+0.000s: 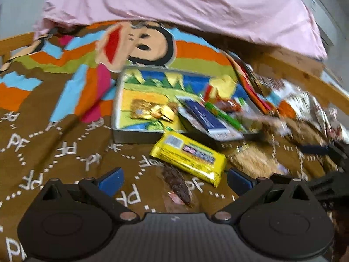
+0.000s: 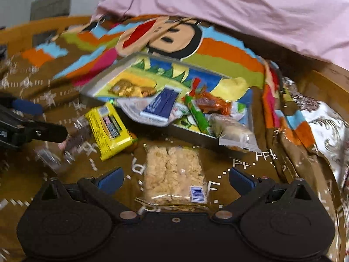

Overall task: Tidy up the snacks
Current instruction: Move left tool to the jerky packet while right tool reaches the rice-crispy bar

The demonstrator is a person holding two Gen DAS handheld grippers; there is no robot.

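1. the left gripper [image 1: 173,180] stands wide open and empty at the bottom of its frame, over a dark brown snack in clear wrap [image 1: 177,186], with the yellow bar [image 1: 188,158] just above.
2. the right gripper [image 2: 174,180] is also spread open, holding nothing, straddling the near end of the pale rice crispy pack [image 2: 174,174] low in the centre.
3. the tin tray [image 1: 122,134], mid-frame, already holds a gold-wrapped sweet [image 1: 152,111], a blue packet [image 1: 204,116] and a green stick [image 1: 224,115]; one clear-wrapped cake [image 2: 236,134] overhangs its near corner.
4. risk: the soft, crinkly wrappers could slip or crush under a pinch, and a nudge on the tray's edge might tip out the overhanging cake.
5. everything lies on a rumpled brown cartoon-print bedspread [image 1: 54,148], uneven footing; a pink sheet [image 1: 185,4] fills the top of both frames, a wooden bed frame [image 1: 305,76] at right.
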